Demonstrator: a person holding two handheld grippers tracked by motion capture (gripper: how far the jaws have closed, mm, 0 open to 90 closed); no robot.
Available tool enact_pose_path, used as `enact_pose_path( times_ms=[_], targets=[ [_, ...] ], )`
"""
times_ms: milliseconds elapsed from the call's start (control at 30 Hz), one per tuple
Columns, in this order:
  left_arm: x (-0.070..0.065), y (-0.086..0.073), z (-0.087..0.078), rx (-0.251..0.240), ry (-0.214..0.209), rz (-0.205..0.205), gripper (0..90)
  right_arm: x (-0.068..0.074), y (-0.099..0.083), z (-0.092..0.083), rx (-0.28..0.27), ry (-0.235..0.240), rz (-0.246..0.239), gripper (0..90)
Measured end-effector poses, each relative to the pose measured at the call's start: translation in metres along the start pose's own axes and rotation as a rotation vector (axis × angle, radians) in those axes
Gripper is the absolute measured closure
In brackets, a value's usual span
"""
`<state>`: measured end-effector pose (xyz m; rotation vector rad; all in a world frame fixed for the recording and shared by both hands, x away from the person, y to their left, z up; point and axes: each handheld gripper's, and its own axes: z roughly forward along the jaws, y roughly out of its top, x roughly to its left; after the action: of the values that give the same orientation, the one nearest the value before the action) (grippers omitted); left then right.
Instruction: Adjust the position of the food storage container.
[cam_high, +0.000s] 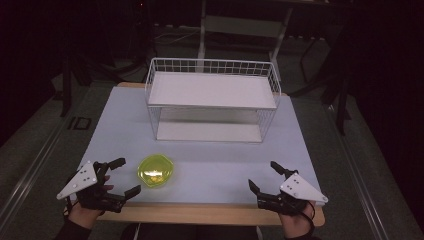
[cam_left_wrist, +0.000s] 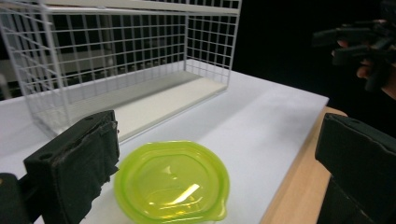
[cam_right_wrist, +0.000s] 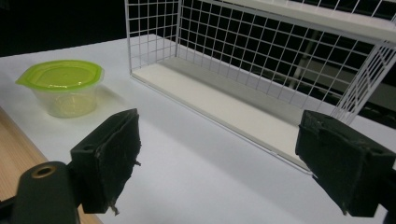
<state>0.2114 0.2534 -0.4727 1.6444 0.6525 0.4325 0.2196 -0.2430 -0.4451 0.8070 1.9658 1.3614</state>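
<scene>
High view: lidded container (cam_high: 155, 170) upright.

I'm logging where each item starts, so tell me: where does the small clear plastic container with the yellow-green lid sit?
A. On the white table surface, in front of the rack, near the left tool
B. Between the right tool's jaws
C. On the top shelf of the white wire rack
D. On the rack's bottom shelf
A: the small clear plastic container with the yellow-green lid stands on the white table surface, in front of the white wire rack and beside the open left tool.
</scene>
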Motion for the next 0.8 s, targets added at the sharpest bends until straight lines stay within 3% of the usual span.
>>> enact_pose_path(
  times_ms=[100, 300, 400, 500, 600, 800],
  targets=[
    [-0.005, 0.005, -0.002, -0.004, -0.013, 0.011, 0.7, -0.005, 0.002, -0.004, -0.037, 0.015, 0.026, 13.9],
    [-0.017, 0.015, -0.002, -0.007, -0.031, 0.043, 0.7, -0.007, 0.003, -0.002, -0.042, 0.039, 0.007, 13.8],
    [-0.02, 0.021, 0.0, 0.0, -0.057, 0.019, 0.7, -0.005, 0.005, -0.004, -0.069, 0.052, 0.0, 13.4],
    [-0.026, 0.028, 0.002, 0.002, -0.064, 0.026, 0.7, -0.004, 0.007, -0.006, -0.093, 0.062, 0.006, 13.3],
    [-0.03, 0.034, 0.003, 0.005, -0.095, 0.003, 0.7, -0.003, 0.008, -0.006, -0.094, 0.081, 0.013, 13.1],
    [-0.02, 0.047, 0.004, 0.004, -0.106, -0.032, 0.7, 0.0, 0.01, -0.004, -0.088, 0.085, -0.007, 13.7]
  ],
)
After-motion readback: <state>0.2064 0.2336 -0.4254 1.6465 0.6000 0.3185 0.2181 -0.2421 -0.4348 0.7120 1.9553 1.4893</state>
